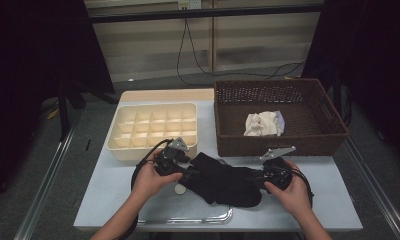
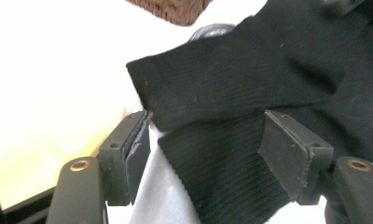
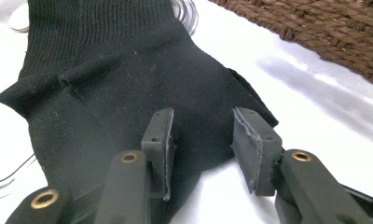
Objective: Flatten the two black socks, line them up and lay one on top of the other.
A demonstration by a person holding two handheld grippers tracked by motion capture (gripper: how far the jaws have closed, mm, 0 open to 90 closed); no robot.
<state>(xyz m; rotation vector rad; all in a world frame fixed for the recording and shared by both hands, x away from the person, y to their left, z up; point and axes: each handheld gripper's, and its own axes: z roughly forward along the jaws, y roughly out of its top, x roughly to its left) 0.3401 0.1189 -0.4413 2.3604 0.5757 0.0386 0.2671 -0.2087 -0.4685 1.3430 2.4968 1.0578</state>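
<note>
A pair of black socks [image 1: 223, 182] lies crumpled on the white table [image 1: 333, 195] between the person's hands. My left gripper [image 1: 188, 172] points at the socks' left end. In the left gripper view the ribbed black socks [image 2: 231, 116] lie between the spread jaws of the left gripper [image 2: 205, 154], and the pads do not clamp them. My right gripper [image 1: 256, 180] meets the right end. In the right gripper view the jaws of the right gripper [image 3: 203, 144] stand apart over the edge of the black socks [image 3: 114, 93], with fabric in the gap.
A brown wicker basket [image 1: 280, 145] at the back right holds a white cloth [image 1: 262, 124]. A cream divided organiser box [image 1: 153, 127] stands at the back left. A shiny metal tray [image 1: 188, 219] lies at the table's front edge, under the socks.
</note>
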